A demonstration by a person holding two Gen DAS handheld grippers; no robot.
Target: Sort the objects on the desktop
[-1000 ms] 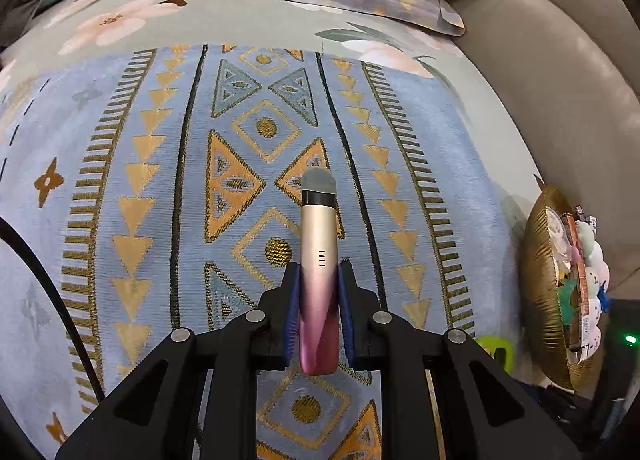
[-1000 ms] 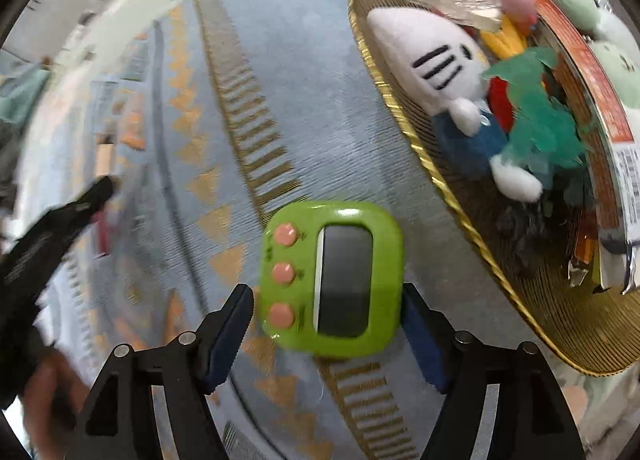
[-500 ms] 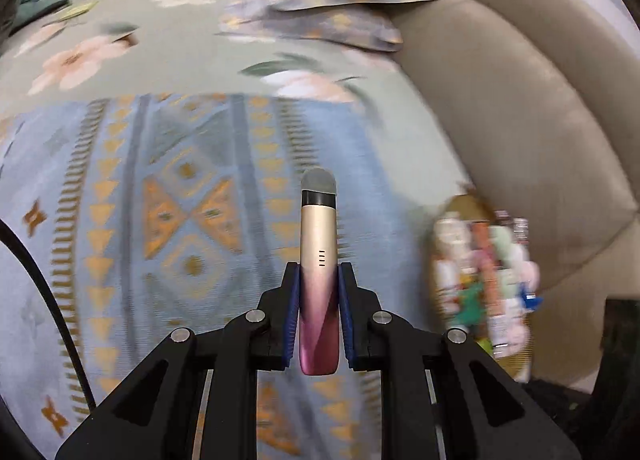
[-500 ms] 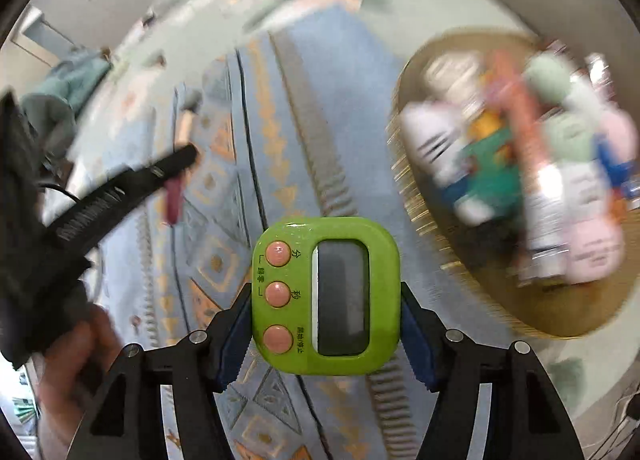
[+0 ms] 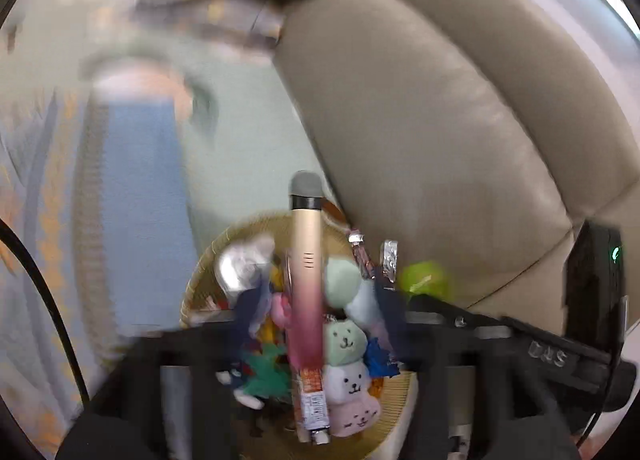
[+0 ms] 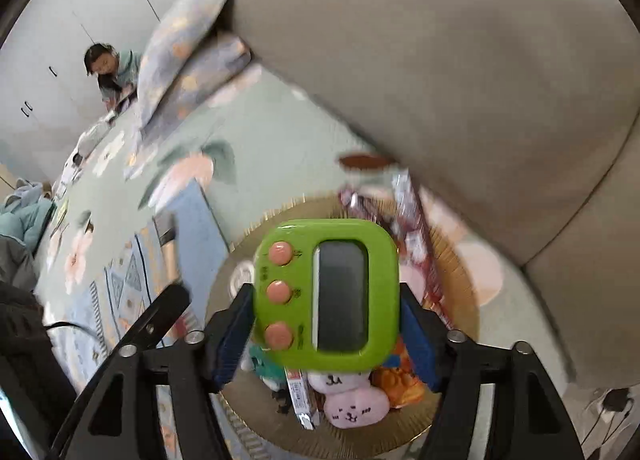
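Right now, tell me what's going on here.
A person is sorting items with two handheld grippers. The left gripper has its jaws shut on a slim gold-to-pink stick device with a grey cap; the right gripper has its jaws shut on a square lime-green digital timer with pink buttons. Both hang over a round golden woven tray, already full of plush toys and snack packets, which sits on the floral bedspread beside a beige cushion. Neither item is released yet.
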